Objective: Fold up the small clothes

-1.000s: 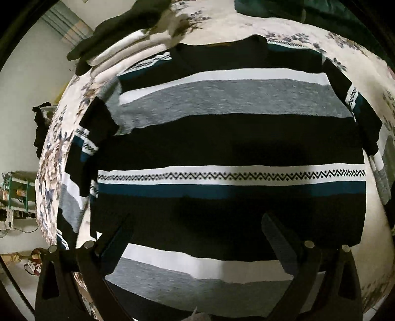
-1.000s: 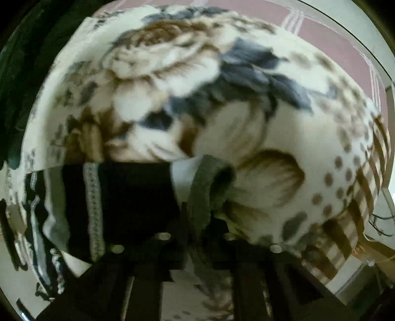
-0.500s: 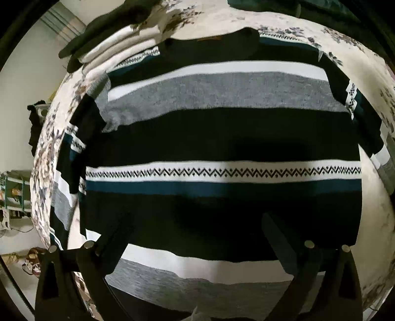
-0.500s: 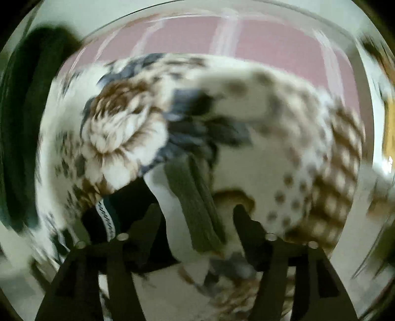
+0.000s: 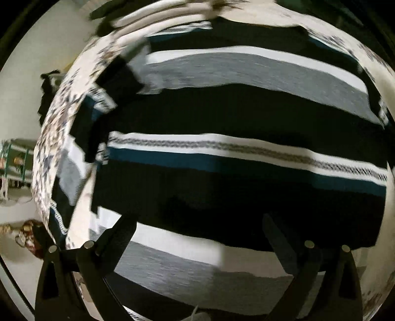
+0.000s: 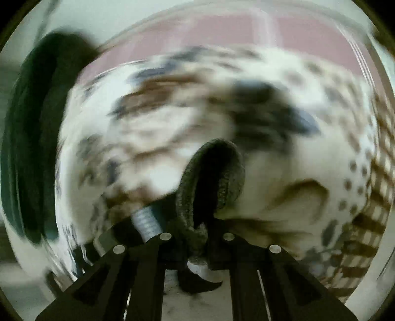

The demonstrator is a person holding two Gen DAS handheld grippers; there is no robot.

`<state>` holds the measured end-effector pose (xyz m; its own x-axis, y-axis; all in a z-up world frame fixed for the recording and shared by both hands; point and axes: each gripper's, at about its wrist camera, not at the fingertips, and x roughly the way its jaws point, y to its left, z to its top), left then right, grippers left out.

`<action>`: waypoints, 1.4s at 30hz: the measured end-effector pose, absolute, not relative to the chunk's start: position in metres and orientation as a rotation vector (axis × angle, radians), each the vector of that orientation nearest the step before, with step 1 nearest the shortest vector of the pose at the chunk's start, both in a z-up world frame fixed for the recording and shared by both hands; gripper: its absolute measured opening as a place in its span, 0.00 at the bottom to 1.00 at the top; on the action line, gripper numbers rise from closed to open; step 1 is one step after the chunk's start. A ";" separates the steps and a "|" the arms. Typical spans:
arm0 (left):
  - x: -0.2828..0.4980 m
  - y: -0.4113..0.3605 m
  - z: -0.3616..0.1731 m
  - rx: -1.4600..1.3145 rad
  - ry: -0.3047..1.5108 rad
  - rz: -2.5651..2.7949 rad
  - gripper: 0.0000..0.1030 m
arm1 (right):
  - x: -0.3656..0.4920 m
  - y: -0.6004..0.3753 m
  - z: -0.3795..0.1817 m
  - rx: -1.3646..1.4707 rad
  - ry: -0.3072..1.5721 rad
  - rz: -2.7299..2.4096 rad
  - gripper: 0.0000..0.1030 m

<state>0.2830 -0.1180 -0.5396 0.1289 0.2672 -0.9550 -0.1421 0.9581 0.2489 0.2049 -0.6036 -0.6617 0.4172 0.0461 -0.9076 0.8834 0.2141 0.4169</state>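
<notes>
Your left gripper (image 5: 197,237) is hovering over the striped sweater (image 5: 234,118) with its fingers spread wide and gripping nothing; both fingertips are hanging above the sweater's near bands of black, white and grey. The sweater is lying spread flat across the floral blanket (image 5: 51,138), filling most of the left wrist view, with its neckline at the far side and its hem nearest you. Its left sleeve (image 5: 81,138) is running down the left edge of the blanket. A stack of folded pale clothes (image 5: 158,14) is sitting at the far left, beyond the shoulder; that area is blurred.

Your right gripper (image 6: 195,234) is pinching narrow on the sweater's grey ribbed cuff (image 6: 212,177), which is rising as an open loop between the fingers. The rest of that sleeve, dark with a pale patterned band, is trailing off to the near left. The blanket is lying behind the cuff, smeared by blur, and a dark green cloth (image 6: 29,148) is lying at the far left.
</notes>
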 end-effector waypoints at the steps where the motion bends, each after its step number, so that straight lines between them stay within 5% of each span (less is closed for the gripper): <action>1: 0.282 -0.106 -0.536 0.091 1.403 0.323 1.00 | 0.227 -0.597 -0.648 1.149 0.998 -0.703 0.09; 11: 0.256 0.019 -0.521 -0.052 1.348 0.567 1.00 | 0.450 -0.324 -0.563 0.459 1.155 -0.135 0.09; 16: 0.234 0.084 -0.519 -0.122 1.331 0.655 1.00 | 0.531 -0.150 -0.618 0.103 1.242 0.086 0.09; 24: 0.210 0.177 -0.525 -0.196 1.331 0.714 1.00 | 0.538 0.069 -0.652 -0.210 1.306 0.267 0.09; 28: 0.205 0.214 -0.525 -0.246 1.336 0.705 1.00 | 0.546 0.071 -0.685 -0.247 1.416 0.255 0.20; 30: 0.200 0.234 -0.522 -0.301 1.337 0.684 1.00 | 0.547 0.036 -0.685 -0.073 1.471 0.295 0.38; 32: 0.186 0.257 -0.515 -0.392 1.319 0.645 1.00 | 0.540 -0.007 -0.680 0.129 1.513 0.312 0.68; 42: 0.115 0.317 -0.565 -0.783 1.402 0.590 0.98 | 0.452 -0.116 -0.687 0.361 1.596 0.103 0.68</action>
<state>0.1150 0.3167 -0.5650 0.0992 -0.0859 -0.9913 -0.7687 0.6260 -0.1312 0.4523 -0.1164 -0.6872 -0.0173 0.2913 -0.9565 0.1665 0.9441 0.2845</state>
